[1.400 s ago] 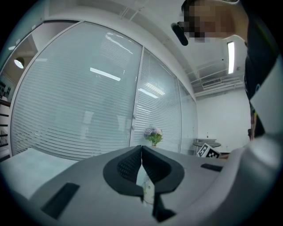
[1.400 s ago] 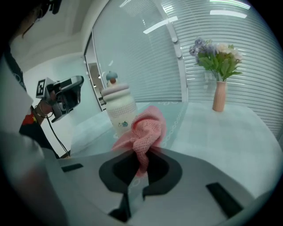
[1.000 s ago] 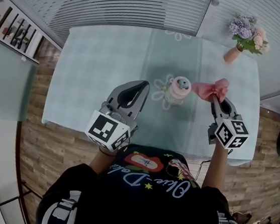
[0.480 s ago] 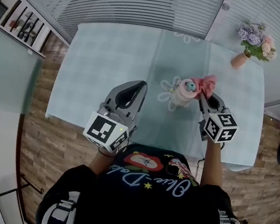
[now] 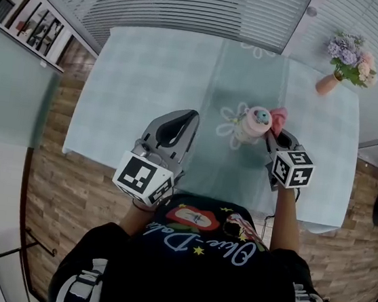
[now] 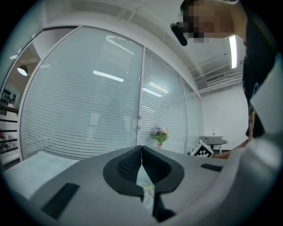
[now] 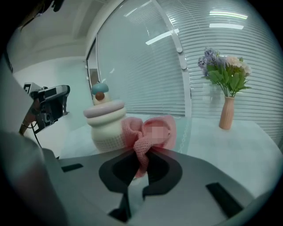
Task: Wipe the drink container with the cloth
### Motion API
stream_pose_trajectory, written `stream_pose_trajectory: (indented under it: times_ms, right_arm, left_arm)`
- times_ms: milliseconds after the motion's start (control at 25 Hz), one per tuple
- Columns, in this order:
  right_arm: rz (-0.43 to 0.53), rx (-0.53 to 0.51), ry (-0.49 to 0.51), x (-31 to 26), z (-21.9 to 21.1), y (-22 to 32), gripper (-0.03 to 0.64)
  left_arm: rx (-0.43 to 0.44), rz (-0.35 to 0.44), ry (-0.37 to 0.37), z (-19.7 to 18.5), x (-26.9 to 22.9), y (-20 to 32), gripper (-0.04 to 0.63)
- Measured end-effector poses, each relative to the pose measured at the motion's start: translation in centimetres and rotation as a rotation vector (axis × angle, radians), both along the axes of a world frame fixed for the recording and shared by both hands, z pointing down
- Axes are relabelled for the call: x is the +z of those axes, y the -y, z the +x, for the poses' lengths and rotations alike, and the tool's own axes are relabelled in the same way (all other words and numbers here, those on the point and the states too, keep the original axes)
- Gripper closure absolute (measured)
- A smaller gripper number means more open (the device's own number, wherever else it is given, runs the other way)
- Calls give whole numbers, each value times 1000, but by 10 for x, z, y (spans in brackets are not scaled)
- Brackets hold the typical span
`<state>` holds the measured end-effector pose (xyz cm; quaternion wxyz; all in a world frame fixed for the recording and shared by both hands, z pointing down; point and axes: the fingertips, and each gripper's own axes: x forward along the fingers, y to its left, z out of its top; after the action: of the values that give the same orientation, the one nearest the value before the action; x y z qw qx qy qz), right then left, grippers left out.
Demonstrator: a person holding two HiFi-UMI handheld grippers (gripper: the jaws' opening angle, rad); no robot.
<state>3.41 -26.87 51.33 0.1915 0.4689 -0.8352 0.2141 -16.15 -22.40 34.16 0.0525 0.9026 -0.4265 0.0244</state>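
The drink container (image 5: 254, 123) is a cream bottle with a pink lid and a blue knob, standing upright near the table's middle; in the right gripper view the container (image 7: 106, 125) rises at left of centre. My right gripper (image 5: 276, 134) is shut on a pink knitted cloth (image 5: 278, 118), and the bunched cloth (image 7: 148, 134) presses against the container's right side. My left gripper (image 5: 179, 122) hovers above the table's near left part, jaws closed with nothing between them, apart from the container.
A pale green cloth covers the table (image 5: 150, 74). A vase of flowers (image 5: 347, 60) stands at the far right corner, also the vase (image 7: 227, 112) in the right gripper view. Window blinds run behind the table. Wooden floor lies on both sides.
My right gripper has carried the pink cloth leftward from a gap beside the container until it touches the container's right side. The left gripper has stayed where it was.
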Motion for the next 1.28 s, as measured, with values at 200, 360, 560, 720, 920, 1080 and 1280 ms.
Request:
stream_pose_trajectory:
  times_ms: [200, 360, 560, 720, 920, 1080, 1280]
  right_arm:
    - [-54, -21, -43, 21, 0, -1, 600]
    - [-96, -37, -72, 36, 2, -4, 600]
    - [-144, -68, -127, 51, 2, -6, 600]
    - [-173, -89, -170, 61, 1, -11, 600]
    - [-193, -92, -181, 68, -3, -15, 600]
    - [-168, -72, -175, 62, -3, -15, 600]
    - [-78, 23, -143, 33, 24, -8, 600]
  left_arm:
    - [-16, 4, 1, -5, -1, -1, 591]
    - [-26, 5, 0, -7, -1, -3, 591]
    - [-48, 6, 0, -14, -1, -5, 591]
    - [-56, 7, 0, -18, -1, -8, 591]
    - [-57, 7, -3, -24, -3, -9, 591]
    - [-49, 11, -6, -25, -5, -11, 591]
    - [-30, 8, -5, -15, -3, -10, 591]
